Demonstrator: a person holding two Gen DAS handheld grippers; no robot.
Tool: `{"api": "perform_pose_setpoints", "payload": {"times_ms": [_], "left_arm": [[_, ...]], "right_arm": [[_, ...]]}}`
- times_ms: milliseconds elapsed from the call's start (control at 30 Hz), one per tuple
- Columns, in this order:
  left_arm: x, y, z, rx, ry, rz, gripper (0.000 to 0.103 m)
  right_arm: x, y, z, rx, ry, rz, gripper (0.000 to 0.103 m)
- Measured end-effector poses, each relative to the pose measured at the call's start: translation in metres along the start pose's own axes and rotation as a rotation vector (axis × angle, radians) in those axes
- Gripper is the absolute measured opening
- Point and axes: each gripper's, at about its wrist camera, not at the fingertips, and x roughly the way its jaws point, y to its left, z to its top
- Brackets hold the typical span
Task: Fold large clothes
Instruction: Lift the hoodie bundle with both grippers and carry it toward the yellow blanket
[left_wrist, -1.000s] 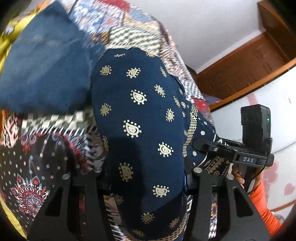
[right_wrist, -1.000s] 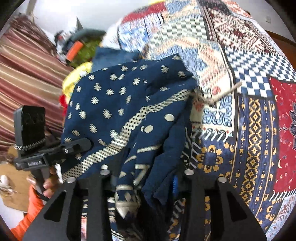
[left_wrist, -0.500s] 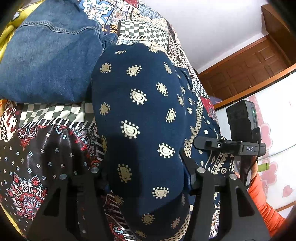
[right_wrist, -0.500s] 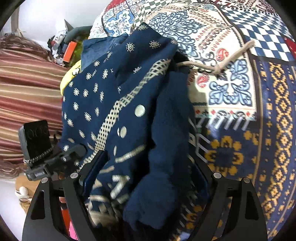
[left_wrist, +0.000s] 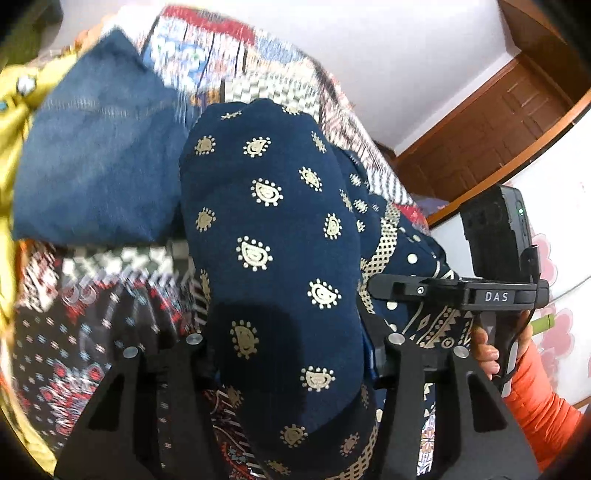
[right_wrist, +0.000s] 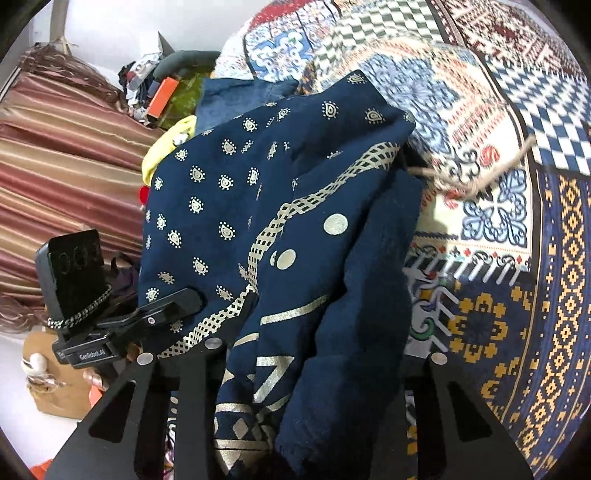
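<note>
A folded navy garment with gold paisley print (left_wrist: 273, 236) hangs bunched between both grippers above a patchwork bedspread (left_wrist: 85, 332). My left gripper (left_wrist: 291, 354) is shut on its thick folded edge; the cloth drapes over the jaws and hides the fingertips. My right gripper (right_wrist: 314, 354) is shut on the other edge of the same garment (right_wrist: 236, 206), where gold bands and dots show. Each gripper shows in the other's view: the right gripper (left_wrist: 461, 291) at right, the left gripper (right_wrist: 122, 317) at left.
Folded blue jeans (left_wrist: 92, 166) lie on the bedspread (right_wrist: 517, 258) just beyond the garment, with a yellow cloth (left_wrist: 11, 155) at their left. A striped curtain (right_wrist: 62, 162) and a clutter pile (right_wrist: 155, 88) are at far left. A wooden door (left_wrist: 491, 125) stands right.
Both grippers lifted and tilted with the garment still held; the views swung up from the bed and back. The jeans stayed where they lay.
</note>
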Motion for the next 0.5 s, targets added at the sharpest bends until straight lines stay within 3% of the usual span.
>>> {"api": "perform_pose_setpoints", "payload": {"times_ms": [333,500], "left_arm": [[-0.098,0.008,0.062,0.088,-0.207,0.024,0.053],[-0.117,0.037,0.101,0.095,-0.243,0.074,0.053]], "right_arm": [[-0.016,0.086,0.056,-0.160,-0.199,0.035,0.032],[0.000,0.114,0.091,-0.199,-0.242,0.044,0.032]]}}
